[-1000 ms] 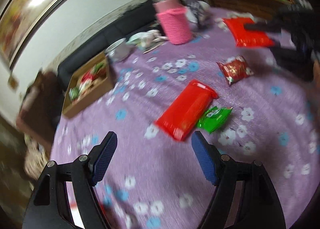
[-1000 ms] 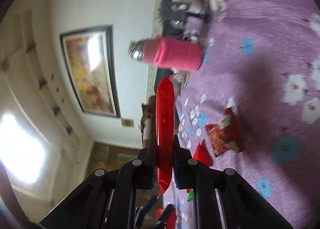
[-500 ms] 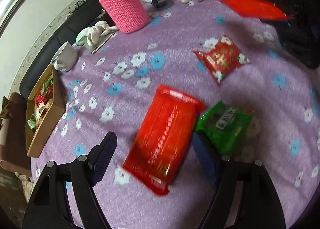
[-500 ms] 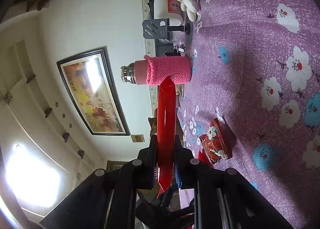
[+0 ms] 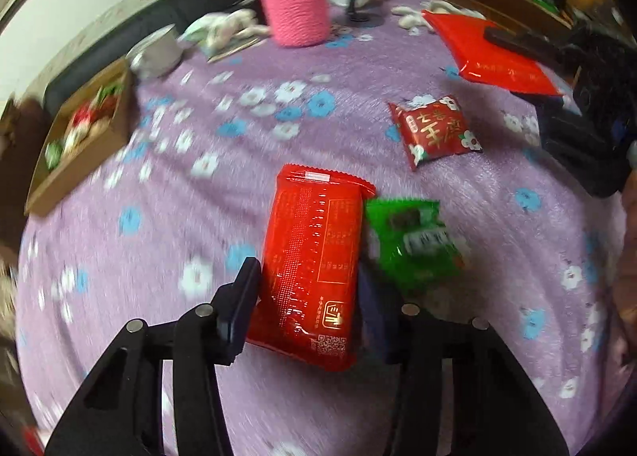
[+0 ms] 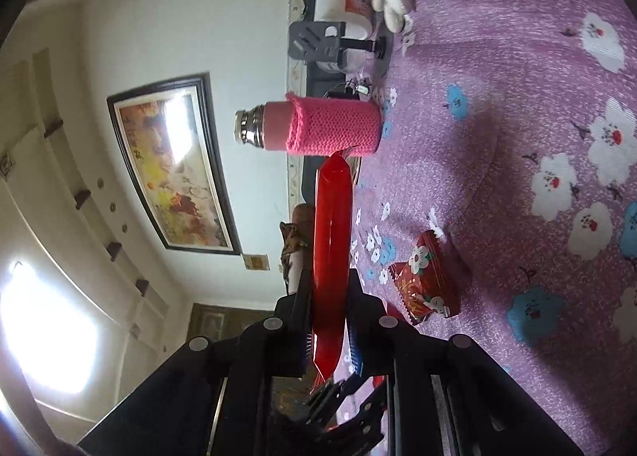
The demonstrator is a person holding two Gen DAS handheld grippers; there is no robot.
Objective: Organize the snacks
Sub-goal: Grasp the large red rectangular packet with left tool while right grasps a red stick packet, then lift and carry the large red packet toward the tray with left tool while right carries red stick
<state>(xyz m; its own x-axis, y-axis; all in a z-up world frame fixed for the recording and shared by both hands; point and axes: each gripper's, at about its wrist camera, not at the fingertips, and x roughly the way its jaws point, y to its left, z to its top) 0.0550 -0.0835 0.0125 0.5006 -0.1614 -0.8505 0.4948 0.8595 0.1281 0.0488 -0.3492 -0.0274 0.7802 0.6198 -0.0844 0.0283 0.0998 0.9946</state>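
The left gripper (image 5: 308, 288) points down at the bench (image 5: 199, 217), which is covered in a purple flowered cloth. Its fingers (image 5: 243, 296) have just been closing and now bracket a long red pack (image 5: 314, 257) lying flat on the cloth; the left pad touches the pack's edge, and the right one sits against the other side, though blur hides how firmly. A green pack (image 5: 414, 245) lies just beside the red one, touching its right edge. A small red pack (image 5: 434, 129) with white flowers lies apart, farther back.

The right gripper (image 6: 328, 320) is clamped narrowly on a second flat red pack (image 6: 332, 233), held edge-on above the bench. A cardboard box (image 5: 79, 137) holding snacks sits at the left edge. A bottle (image 5: 294, 6) in a pink knitted sleeve stands at the far side.
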